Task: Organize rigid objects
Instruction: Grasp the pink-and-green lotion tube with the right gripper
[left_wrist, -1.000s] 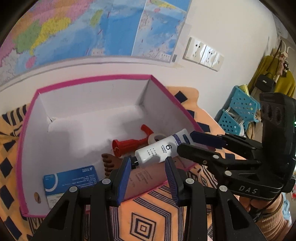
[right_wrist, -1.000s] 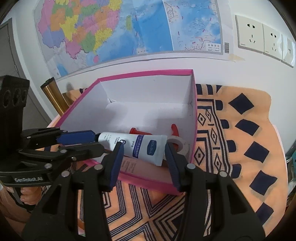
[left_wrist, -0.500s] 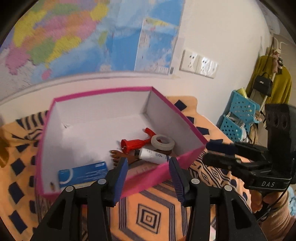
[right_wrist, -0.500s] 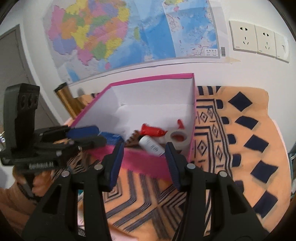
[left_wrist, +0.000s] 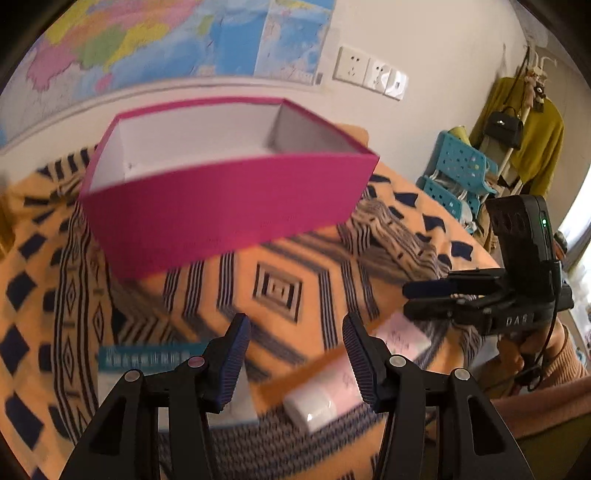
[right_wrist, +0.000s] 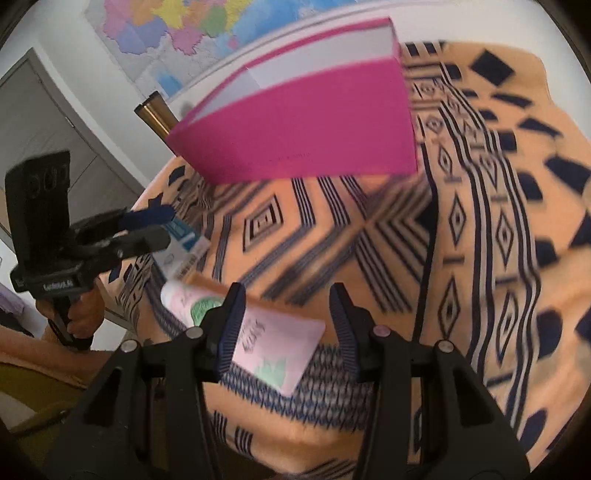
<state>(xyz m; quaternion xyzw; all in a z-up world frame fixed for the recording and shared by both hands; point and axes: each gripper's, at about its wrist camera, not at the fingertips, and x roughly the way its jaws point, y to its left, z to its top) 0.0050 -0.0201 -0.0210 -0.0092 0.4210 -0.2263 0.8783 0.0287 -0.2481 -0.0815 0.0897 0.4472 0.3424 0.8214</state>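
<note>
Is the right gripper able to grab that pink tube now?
Probably yes. The right gripper is open and empty, right above the pink tube lying on the blanket, with nothing between them.

Both wrist views look steeply down, close over the patterned cloth, from opposite sides; both share the pink box and each other's gripper

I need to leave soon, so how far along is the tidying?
Done: a white tube went into the box a moment ago; its inside is hidden now. In hand: nothing; the left gripper has just been opening its jaws, the right gripper is open, both empty. Left: a pink tube and a carton lie on the blanket.
</note>
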